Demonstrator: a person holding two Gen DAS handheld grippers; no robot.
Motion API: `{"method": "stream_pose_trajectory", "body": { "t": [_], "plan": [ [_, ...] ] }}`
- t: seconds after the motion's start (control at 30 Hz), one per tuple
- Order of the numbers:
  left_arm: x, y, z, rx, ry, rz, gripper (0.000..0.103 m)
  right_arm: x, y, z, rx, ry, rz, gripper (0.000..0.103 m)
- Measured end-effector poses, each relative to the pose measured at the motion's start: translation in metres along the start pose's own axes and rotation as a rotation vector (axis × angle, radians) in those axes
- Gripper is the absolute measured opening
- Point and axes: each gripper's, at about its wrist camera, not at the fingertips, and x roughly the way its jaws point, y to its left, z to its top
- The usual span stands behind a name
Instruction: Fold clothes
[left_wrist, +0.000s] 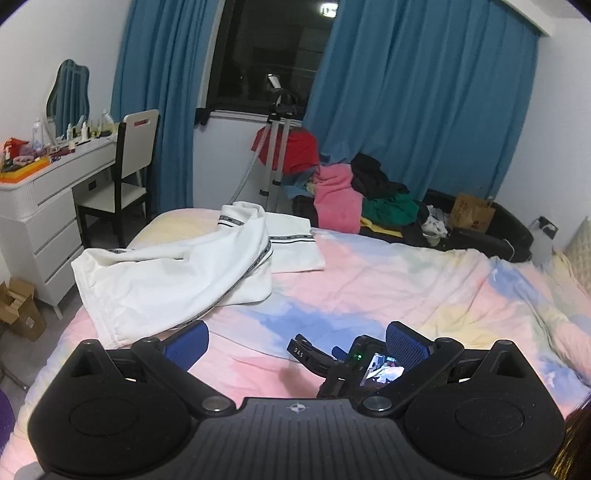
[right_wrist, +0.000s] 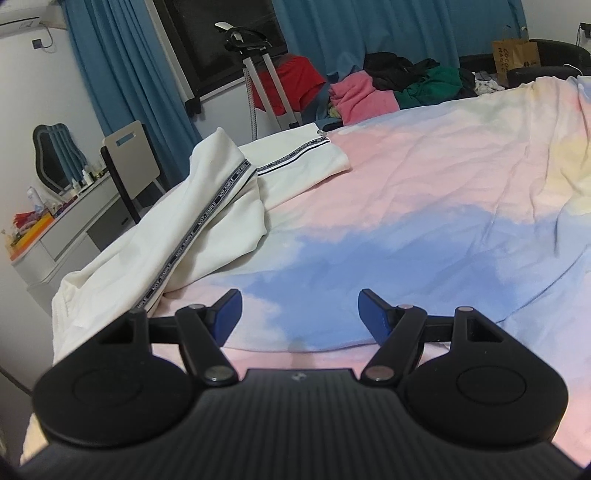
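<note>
Item: white cotton trousers with a lettered dark side stripe (left_wrist: 173, 280), recorded at the left of both frames, lying half-draped on the pastel pink, blue and yellow bedspread (left_wrist: 388, 280). One leg was seen flat toward the upper centre, the other bunched over it in a raised ridge; the fold was judged unfinished, the heap left where it could be reached from the near edge of the bed.

Item: left gripper (left_wrist: 297, 341), recorded at the bottom of the left wrist frame, blue pads spread wide, nothing between them. It was angled downward over the bedspread, just right of the trousers' hem.

Item: right gripper (right_wrist: 297, 314), recorded at the bottom of the right wrist frame, released, jaws apart over bare bedspread, tilted downward, the trousers lying to its left. Its black body also appeared low in the left wrist frame, close beside the left gripper.

Item: heap of pink, green, black and red clothes (left_wrist: 354, 184), recorded beyond the far edge of the bed, untouched, judged awaiting folding.
</note>
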Motion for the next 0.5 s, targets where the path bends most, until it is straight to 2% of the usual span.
{"method": "stream_pose_trajectory", "body": {
  "t": [0.2, 0.5],
  "plan": [
    [-0.002, -0.005, -0.005, 0.026, -0.038, 0.010, 0.103, 0.001, 0.001, 0.000, 0.009, 0.004, 0.000, 0.072],
    [0.019, -0.012, -0.016, 0.051, -0.004, -0.008, 0.103, 0.002, -0.003, 0.002, 0.022, 0.003, -0.002, 0.072]
  ]
}}
